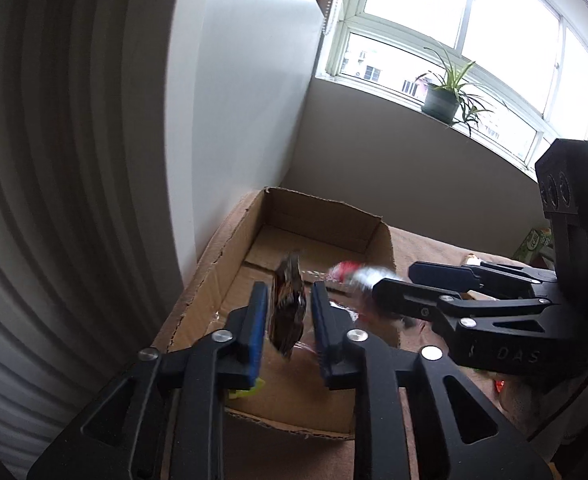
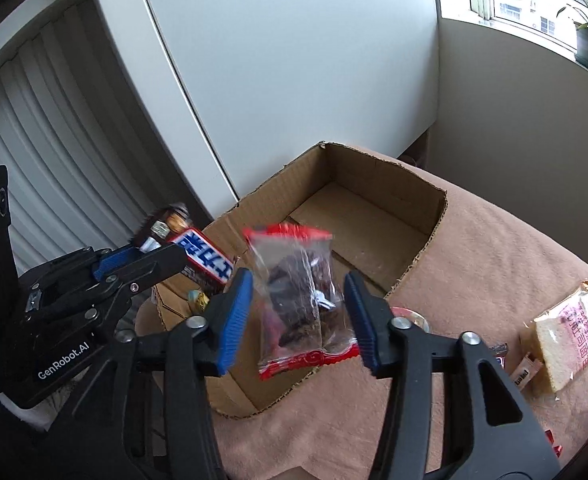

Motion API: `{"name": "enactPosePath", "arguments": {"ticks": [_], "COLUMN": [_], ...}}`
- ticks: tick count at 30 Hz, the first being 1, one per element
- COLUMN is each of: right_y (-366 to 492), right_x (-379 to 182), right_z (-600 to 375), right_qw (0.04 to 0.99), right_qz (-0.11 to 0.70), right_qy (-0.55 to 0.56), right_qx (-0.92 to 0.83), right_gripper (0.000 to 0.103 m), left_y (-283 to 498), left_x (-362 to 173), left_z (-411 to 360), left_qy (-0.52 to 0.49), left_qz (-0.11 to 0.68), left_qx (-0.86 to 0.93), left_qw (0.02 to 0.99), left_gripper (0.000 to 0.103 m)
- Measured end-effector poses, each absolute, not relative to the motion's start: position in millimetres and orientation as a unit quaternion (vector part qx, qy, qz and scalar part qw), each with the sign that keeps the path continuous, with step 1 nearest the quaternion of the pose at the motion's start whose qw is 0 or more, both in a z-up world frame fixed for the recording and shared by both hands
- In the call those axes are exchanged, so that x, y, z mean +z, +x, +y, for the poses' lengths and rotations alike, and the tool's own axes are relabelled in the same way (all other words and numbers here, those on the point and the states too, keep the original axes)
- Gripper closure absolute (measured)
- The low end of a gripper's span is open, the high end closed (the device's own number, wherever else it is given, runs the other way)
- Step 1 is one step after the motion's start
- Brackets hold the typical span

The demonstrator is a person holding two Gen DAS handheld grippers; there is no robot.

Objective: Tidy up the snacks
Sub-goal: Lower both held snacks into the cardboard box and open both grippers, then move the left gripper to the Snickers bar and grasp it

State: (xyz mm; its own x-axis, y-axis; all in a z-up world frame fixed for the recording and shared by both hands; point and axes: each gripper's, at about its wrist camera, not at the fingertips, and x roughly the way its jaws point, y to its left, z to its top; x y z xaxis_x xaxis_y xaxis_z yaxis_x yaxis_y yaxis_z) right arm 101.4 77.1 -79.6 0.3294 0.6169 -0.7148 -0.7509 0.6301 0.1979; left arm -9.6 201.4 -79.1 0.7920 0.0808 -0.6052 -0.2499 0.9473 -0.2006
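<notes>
Both snack packets seen between spread jaws above the open cardboard box.

The left gripper is seen with jaws parted; the brown chocolate bar sits between the blue pads, blurred, and no pressing contact can be made out. The right gripper is seen with jaws spread wide; the clear packet with red ends lies in the gap, touching neither pad. The box rests on a tan cloth-covered surface, against the white wall. A wrapped bread slice is noted on the cloth, well apart from the box.
</notes>
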Motion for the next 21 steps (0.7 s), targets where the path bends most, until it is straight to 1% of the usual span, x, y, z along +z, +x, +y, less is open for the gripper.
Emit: {"name": "enactPosePath", "arguments": {"ticks": [1, 2, 3, 4, 13, 21], "right_y": [100.0, 98.2, 96.3, 94.9, 106.1, 108.5], "right_x": [-78.5, -77.2, -75.7, -74.6, -66.4, -56.7], "right_z": [77.4, 77.3, 75.9, 75.3, 49.7, -10.1], "right_qw": [0.813, 0.815, 0.817, 0.819, 0.831, 0.849], "right_qz": [0.394, 0.389, 0.386, 0.384, 0.388, 0.383], "right_qy": [-0.083, -0.081, -0.080, -0.081, -0.056, -0.036], "right_qx": [0.421, 0.421, 0.421, 0.419, 0.395, 0.362], "right_gripper": [0.024, 0.021, 0.021, 0.021, 0.021, 0.021], "left_y": [-9.8, -14.3, -14.8, -15.9, -19.5, -12.9], "left_x": [-78.7, -79.2, -78.9, -79.1, -77.1, -70.7], "left_z": [202.7, 205.6, 206.2, 207.0, 205.3, 181.5], "left_qy": [-0.139, -0.139, -0.139, -0.141, -0.142, -0.135], "left_qz": [0.308, 0.306, 0.304, 0.303, 0.299, 0.297], "left_qx": [0.089, 0.092, 0.098, 0.098, 0.095, 0.070], "left_qw": [0.937, 0.937, 0.937, 0.937, 0.939, 0.943], "left_gripper": [0.065, 0.056, 0.049, 0.048, 0.048, 0.048]}}
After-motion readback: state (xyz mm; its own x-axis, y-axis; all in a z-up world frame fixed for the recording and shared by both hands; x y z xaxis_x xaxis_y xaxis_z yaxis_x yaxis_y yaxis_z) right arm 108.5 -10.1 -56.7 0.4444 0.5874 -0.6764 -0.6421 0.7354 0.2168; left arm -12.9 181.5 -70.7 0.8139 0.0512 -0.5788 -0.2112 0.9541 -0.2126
